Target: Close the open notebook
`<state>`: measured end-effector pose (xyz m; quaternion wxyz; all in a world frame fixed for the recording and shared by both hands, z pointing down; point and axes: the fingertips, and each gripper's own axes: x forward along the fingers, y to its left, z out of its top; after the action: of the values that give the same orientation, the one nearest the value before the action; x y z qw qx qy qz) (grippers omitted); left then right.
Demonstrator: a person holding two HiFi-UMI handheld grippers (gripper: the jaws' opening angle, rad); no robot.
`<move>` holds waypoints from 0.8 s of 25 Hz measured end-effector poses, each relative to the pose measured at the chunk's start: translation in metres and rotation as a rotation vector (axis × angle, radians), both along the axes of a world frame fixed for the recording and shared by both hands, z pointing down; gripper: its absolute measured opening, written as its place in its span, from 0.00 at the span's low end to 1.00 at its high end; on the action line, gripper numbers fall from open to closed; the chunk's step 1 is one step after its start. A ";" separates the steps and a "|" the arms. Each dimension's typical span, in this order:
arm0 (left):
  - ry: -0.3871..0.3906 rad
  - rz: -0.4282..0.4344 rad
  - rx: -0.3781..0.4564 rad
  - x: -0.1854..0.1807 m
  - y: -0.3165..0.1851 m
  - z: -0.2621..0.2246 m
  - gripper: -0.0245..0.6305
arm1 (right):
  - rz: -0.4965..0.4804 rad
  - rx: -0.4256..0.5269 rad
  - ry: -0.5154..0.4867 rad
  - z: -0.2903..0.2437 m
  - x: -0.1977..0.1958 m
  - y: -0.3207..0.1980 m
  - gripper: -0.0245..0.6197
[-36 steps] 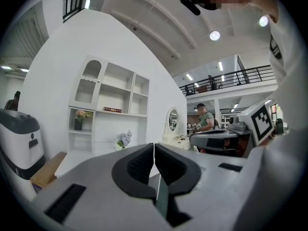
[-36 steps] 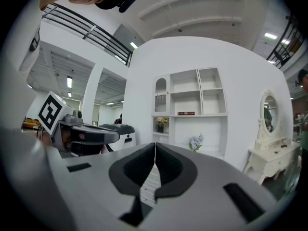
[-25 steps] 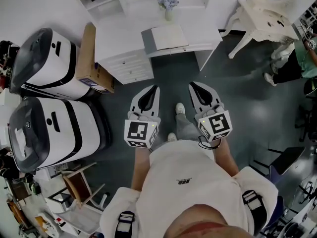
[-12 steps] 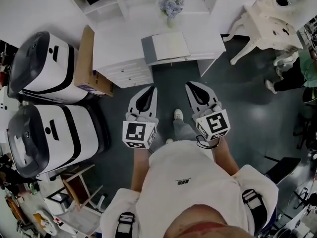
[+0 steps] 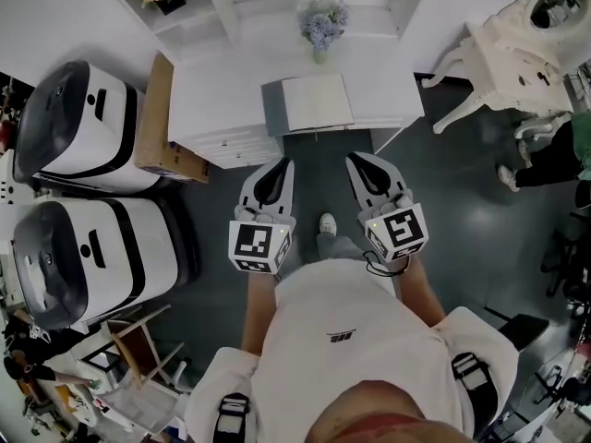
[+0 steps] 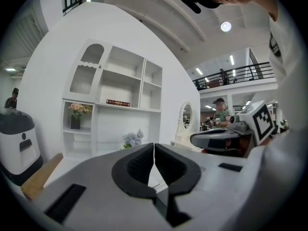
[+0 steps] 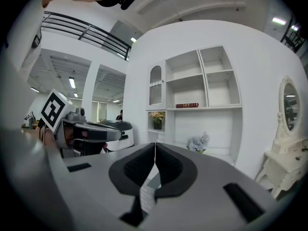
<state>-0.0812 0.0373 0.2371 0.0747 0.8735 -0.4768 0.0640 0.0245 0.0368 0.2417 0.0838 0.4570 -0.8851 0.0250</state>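
Observation:
The open notebook [image 5: 319, 101] lies on the white desk [image 5: 222, 86], white pages up, with its grey cover [image 5: 273, 107] showing at the left. Both grippers hang over the dark floor, short of the desk's front edge and apart from the notebook. My left gripper [image 5: 286, 161] is shut and empty, pointing at the desk below the notebook's left side. My right gripper [image 5: 355, 157] is shut and empty too, just below the notebook's right corner. In the left gripper view the jaws [image 6: 154, 145] meet; the same holds in the right gripper view [image 7: 155, 143].
A vase of pale flowers [image 5: 320, 21] stands behind the notebook. A cardboard box [image 5: 157, 118] leans against the desk's left end, beside two big white-and-black machines [image 5: 74, 127] [image 5: 88, 252]. An ornate white table [image 5: 522, 53] stands at the right, with a person [image 5: 572, 150] beyond it.
The desk and notebook have drawn closer to the grippers as the person steps forward. Both grippers stay shut and keep their place before the body.

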 end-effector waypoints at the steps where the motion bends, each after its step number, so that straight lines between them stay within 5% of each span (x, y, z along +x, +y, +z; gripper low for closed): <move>1: -0.002 -0.004 -0.002 0.003 -0.007 0.001 0.04 | -0.004 -0.002 0.002 0.001 0.004 -0.008 0.03; 20: -0.025 -0.012 -0.079 0.052 -0.104 0.042 0.04 | -0.047 -0.097 -0.029 0.051 0.047 -0.109 0.03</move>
<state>-0.0293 -0.0667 0.2790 0.1036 0.8661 -0.4800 0.0933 0.0719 -0.0726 0.2932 0.0934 0.4310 -0.8946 0.0724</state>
